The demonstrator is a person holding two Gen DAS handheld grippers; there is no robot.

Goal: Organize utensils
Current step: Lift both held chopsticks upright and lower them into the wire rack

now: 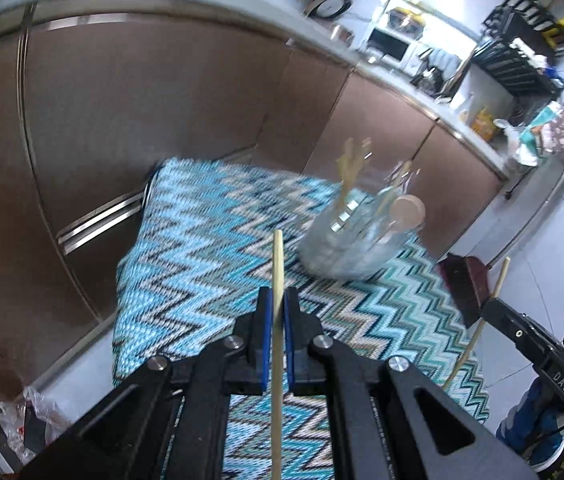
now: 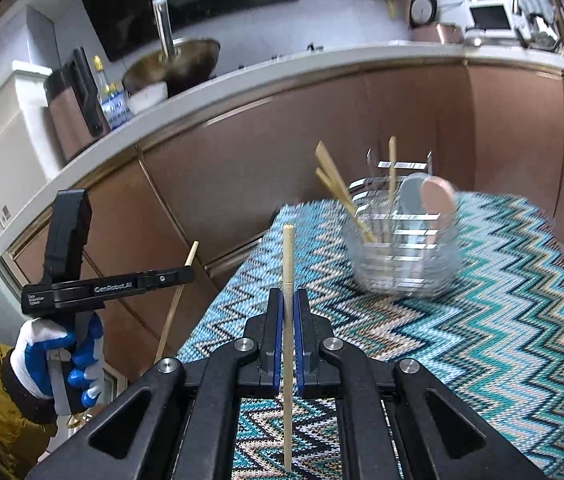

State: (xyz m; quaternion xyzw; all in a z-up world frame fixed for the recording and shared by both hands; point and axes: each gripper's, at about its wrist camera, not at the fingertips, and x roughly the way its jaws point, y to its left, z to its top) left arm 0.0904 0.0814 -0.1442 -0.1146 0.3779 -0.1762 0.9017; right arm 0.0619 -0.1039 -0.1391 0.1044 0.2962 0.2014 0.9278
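Pale bamboo is what each hand carries at this moment: one thin, round chopstick (image 1: pixel 277 320) is clamped in the left tongs (image 1: pixel 276 300), and a second thin bamboo chopstick (image 2: pixel 287 320) is clamped in the right tongs (image 2: pixel 287 304). Both tongs are clenched, their blue pads pressing the stick from two sides, so each stick stands nearly upright and passes through the jaws, with a length above and a length below. This middle grip probably keeps the stick from swinging while it is carried.

On the tabletop, which is covered by a knitted zigzag cloth in turquoise, white and black (image 1: pixel 202 240), stands a clear, ribbed, round holder (image 1: pixel 351 240). From the left wrist view it is at about one o'clock from the tongs; from the right wrist view (image 2: pixel 401 248) also at about one o'clock, and well apart from both sticks. It already holds several bamboo chopsticks (image 2: pixel 333 184) leaning outwards and a pale wooden spoon (image 2: pixel 435 196) with its bowl up. The holder is blurred, so finer details cannot be told.

In the right wrist view, the left gripper body is at nine o'clock, held by a hand in a blue and white glove (image 2: pixel 62 356), beside the brown cabinet fronts (image 2: pixel 282 128).

The step seems to be carrying the two sticks to the holder. Next, each stick needs its lower end brought over the open rim before release; a slanted stick could strike the rim or the sticks already inside.
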